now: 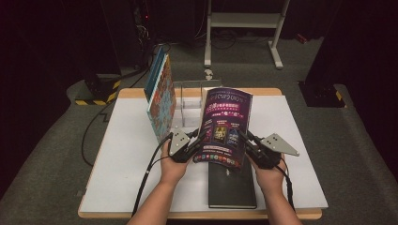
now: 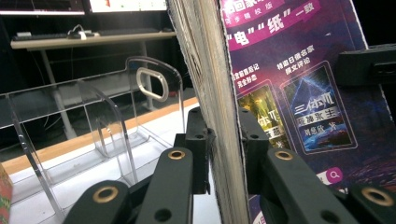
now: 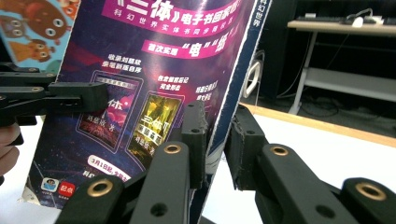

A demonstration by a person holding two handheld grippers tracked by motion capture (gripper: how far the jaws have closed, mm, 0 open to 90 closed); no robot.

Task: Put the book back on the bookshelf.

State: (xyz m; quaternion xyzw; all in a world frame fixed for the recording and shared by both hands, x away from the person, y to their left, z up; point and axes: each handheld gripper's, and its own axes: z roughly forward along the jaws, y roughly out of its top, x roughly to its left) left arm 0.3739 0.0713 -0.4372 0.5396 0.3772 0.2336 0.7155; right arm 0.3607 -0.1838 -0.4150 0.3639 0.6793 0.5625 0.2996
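Above counter (image 1: 122,159): one purple magazine (image 1: 225,126), upright.
Grippers: two; left gripper (image 1: 192,143) and right gripper (image 1: 246,140), jaws clamped on its edges.
Nearby: one black book (image 1: 232,187), one clear rack (image 1: 187,105), two leaning books (image 1: 159,93).

The right gripper (image 3: 215,140) has its black jaws either side of the purple magazine's (image 3: 154,88) spine edge, pinching it upright above the white counter (image 3: 327,154), while at the left the other gripper (image 3: 70,95) clamps the cover's far edge, fingertips (image 3: 9,149) showing beneath
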